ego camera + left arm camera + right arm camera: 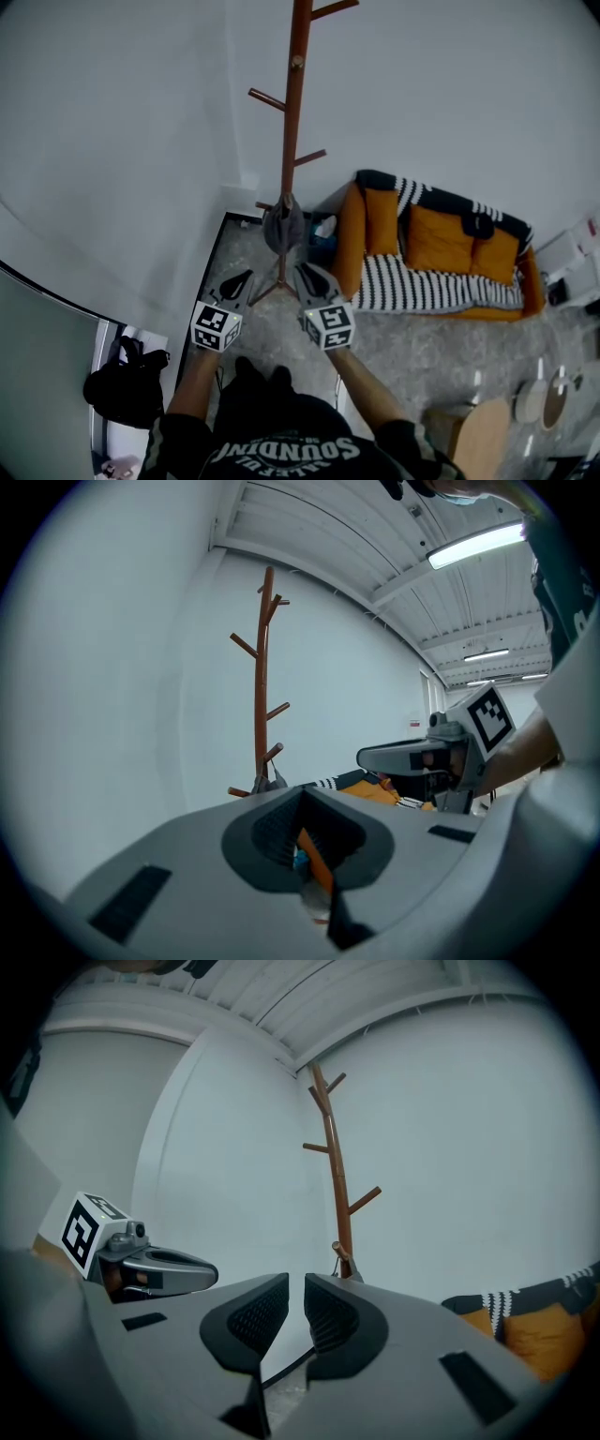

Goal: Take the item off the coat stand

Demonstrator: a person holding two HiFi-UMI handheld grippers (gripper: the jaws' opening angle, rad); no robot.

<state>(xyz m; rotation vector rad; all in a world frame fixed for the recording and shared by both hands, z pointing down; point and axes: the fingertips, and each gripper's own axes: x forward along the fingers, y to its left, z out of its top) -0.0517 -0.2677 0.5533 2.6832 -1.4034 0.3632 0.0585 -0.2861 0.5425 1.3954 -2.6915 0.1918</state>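
The brown wooden coat stand (294, 112) rises at the middle of the head view, close to the white wall. A grey cloth item (283, 228) hangs from one of its low pegs. It also shows small in the left gripper view, item (267, 782), and in the right gripper view, item (347, 1266). My left gripper (236, 279) is held short of the stand, to its lower left, with its jaws together and nothing in them. My right gripper (313, 277) hovers just right of the stand's foot, below the item, with a narrow gap between its pads (265, 1314) and nothing between them.
An orange sofa (433, 246) with a black-and-white striped blanket stands to the right of the stand. A black bag (127, 382) lies at the lower left behind a partition. A round wooden table (487, 437) is at the lower right. The floor is speckled grey.
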